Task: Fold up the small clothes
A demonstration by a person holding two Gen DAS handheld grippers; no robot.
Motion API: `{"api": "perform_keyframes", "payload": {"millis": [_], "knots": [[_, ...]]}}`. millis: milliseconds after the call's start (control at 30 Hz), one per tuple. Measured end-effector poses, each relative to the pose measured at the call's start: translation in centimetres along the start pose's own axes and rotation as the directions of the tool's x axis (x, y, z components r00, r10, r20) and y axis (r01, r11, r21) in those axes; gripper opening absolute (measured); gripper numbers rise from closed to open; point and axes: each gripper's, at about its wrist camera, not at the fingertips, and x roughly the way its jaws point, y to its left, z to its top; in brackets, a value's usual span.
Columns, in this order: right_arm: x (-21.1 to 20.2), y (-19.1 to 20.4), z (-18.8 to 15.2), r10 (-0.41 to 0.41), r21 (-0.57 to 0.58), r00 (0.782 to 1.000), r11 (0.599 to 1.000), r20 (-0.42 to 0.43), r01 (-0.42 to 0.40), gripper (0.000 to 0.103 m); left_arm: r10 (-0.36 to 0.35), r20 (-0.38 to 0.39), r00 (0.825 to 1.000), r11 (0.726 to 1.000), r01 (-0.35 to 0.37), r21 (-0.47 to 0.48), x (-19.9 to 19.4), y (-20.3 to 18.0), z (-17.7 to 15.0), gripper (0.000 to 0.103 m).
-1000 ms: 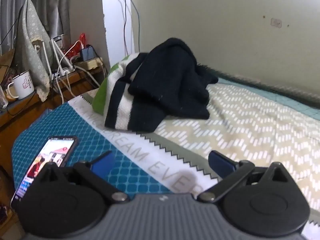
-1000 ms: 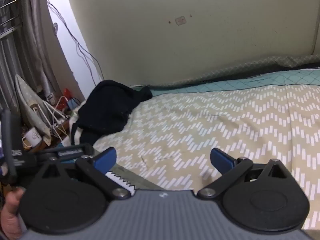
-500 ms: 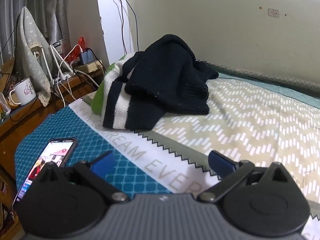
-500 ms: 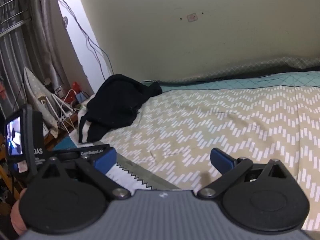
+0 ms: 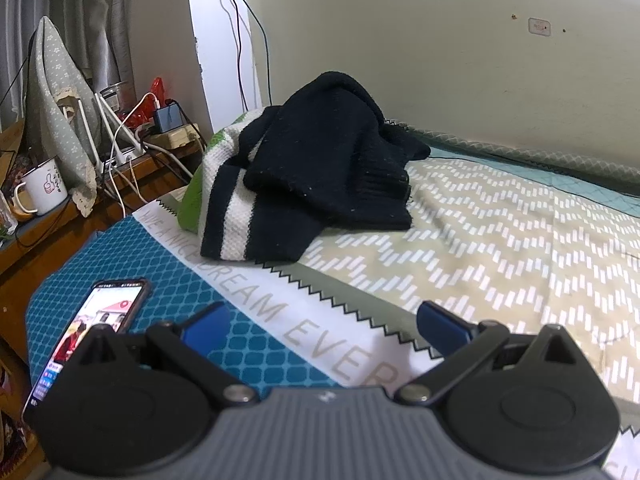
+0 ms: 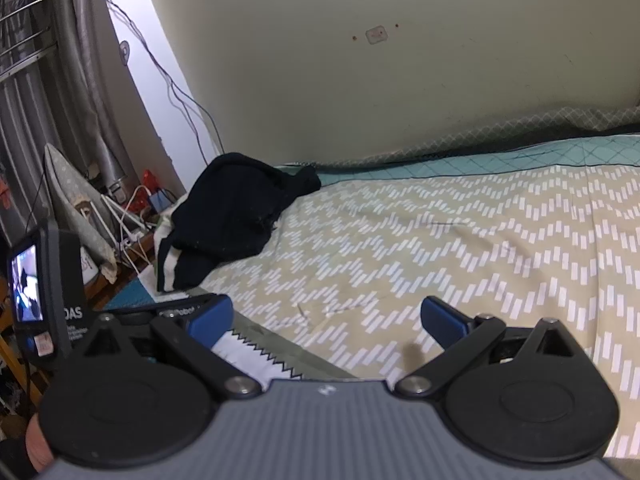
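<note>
Left tongs [image 5: 320, 326]: blue-padded fingers spread wide, nothing held between them; positioned above the near edge of the bed, over a white band printed with grey lettering [image 5: 304, 320].

Right tongs [image 6: 326, 320]: blue-padded fingers likewise spread wide and empty; positioned above the zigzag-patterned bedspread [image 6: 460, 248]. The left tool's body with a small lit screen [image 6: 28, 284] is seen just beside its left finger.

Phone [image 5: 86, 336]: lying face up, screen lit, on the teal honeycomb-patterned part of the bed cover [image 5: 120, 256], just beside the left finger of the left tongs.

Pile of clothes [image 5: 320, 168]: found well ahead of both tongs, at the far left end of the bed near the wall. A dark navy knitted garment is heaped on top; a navy-and-white striped knit [image 5: 232, 216] with a green portion [image 5: 192, 200] lies beneath it. The pile is unfolded and crumpled, apart from both tongs.

Worktop [image 5: 100, 196]: wooden, beside the bed at left. Carried on it: a white enamel mug [image 5: 42, 192], a draped spotted cloth [image 5: 60, 92], a power strip with white cables [image 5: 132, 148].

Wall [image 6: 380, 60]: cream, with hanging cables at its left.
</note>
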Motion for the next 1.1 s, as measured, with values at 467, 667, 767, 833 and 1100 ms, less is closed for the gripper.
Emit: {"api": "perform_keyframes", "payload": {"millis": [467, 667, 767, 833, 1100], "knots": [[-0.1, -0.5, 0.1, 0.001, 0.040, 1.000, 0.999, -0.006, -0.001, 0.095, -0.011, -0.005, 1.000, 1.000, 0.011, -0.008, 0.1, 0.0, 0.0, 0.103], [-0.2, -1.3, 0.1, -0.009, 0.101, 1.000, 0.995, 0.005, 0.009, 0.095, -0.087, 0.028, 0.996, 0.994, 0.088, -0.069, -0.8, 1.9, -0.2, 0.103], [-0.6, -1.5, 0.0, -0.024, 0.118, 0.999, 0.993, 0.022, 0.021, 0.095, -0.157, 0.068, 0.985, 0.981, 0.163, -0.103, -2.1, 4.2, -0.7, 0.103], [-0.6, -1.7, 0.2, -0.021, 0.128, 1.000, 0.992, 0.012, 0.019, 0.095, -0.183, 0.120, 0.976, 0.975, 0.196, -0.107, -2.8, 5.9, -0.7, 0.103], [7.8, 5.4, 7.1, 0.077, -0.102, 0.990, 0.991, -0.119, -0.089, 0.056, -0.162, 0.225, 0.961, 0.939, 0.220, -0.264, -1.5, 9.8, -0.5, 0.103]]}}
